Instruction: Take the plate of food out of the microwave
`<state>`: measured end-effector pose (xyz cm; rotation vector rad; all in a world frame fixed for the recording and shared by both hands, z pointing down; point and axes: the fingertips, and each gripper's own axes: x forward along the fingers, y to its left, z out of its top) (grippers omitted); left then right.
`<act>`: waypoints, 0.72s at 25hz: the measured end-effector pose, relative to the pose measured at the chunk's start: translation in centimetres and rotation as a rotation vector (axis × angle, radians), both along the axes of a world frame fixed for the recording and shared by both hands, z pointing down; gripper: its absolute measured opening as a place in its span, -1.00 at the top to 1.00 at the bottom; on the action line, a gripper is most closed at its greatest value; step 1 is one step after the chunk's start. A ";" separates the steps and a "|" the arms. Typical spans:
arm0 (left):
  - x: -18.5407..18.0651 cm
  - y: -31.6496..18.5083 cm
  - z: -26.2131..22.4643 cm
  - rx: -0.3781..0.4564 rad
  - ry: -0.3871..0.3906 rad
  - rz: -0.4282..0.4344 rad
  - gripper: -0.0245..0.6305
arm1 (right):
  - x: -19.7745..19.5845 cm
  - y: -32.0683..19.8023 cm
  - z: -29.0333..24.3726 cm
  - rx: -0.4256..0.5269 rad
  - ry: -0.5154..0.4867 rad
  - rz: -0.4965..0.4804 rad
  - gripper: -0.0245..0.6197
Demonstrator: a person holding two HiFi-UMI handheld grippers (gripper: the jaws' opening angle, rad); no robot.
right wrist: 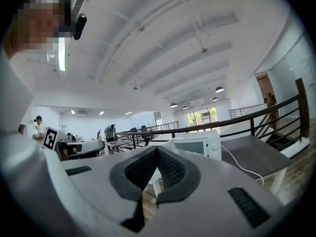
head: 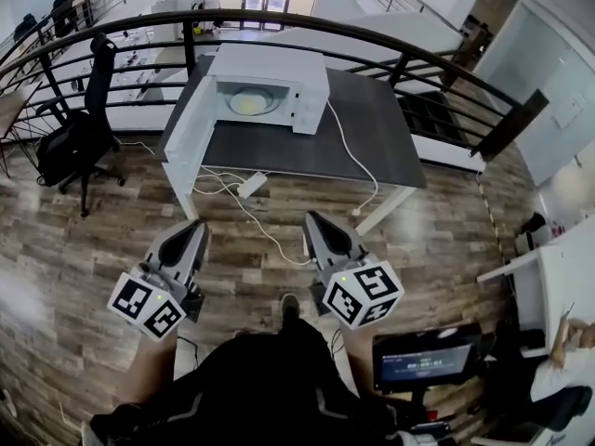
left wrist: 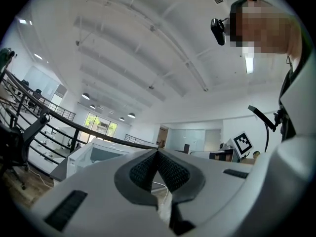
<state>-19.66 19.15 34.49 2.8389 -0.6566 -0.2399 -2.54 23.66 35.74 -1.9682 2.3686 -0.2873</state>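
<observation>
A white microwave [head: 270,86] stands on a dark table [head: 372,128] ahead of me, its door [head: 191,137] swung open to the left. Inside it lies a plate of yellow food [head: 251,102]. My left gripper [head: 197,230] and right gripper [head: 314,221] hang low in front of my body, well short of the table, both pointing toward it. Each is shut with nothing between its jaws. The left gripper [left wrist: 158,152] sees the microwave [left wrist: 98,154] beyond its tips. In the right gripper view the right gripper [right wrist: 158,149] points at the microwave [right wrist: 197,144] too.
A white cable [head: 353,170] runs off the table and a power adapter [head: 251,186] hangs at its front edge. A black office chair [head: 79,137] stands left of the table. A curved black railing [head: 390,59] runs behind it. A small screen [head: 423,360] sits at my lower right.
</observation>
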 end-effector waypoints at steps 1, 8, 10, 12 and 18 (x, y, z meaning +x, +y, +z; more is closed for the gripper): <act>0.1 -0.1 0.0 0.005 -0.002 0.000 0.92 | 0.3 -0.3 0.0 0.001 -0.003 0.008 0.95; 0.1 -1.3 -0.4 -0.021 0.068 -0.006 0.92 | 0.8 -3.2 0.1 0.022 -0.053 -0.031 0.95; 0.8 -2.2 0.0 -0.021 0.035 -0.029 0.92 | 1.2 -4.3 0.5 0.021 -0.063 -0.048 0.95; 1.6 -3.0 0.1 -0.021 0.019 -0.052 0.92 | 1.8 -5.4 0.7 0.019 -0.070 -0.066 0.95; 5.4 -7.5 -0.7 0.003 -0.009 -0.097 0.92 | 4.8 -10.4 0.5 0.033 -0.075 -0.120 0.95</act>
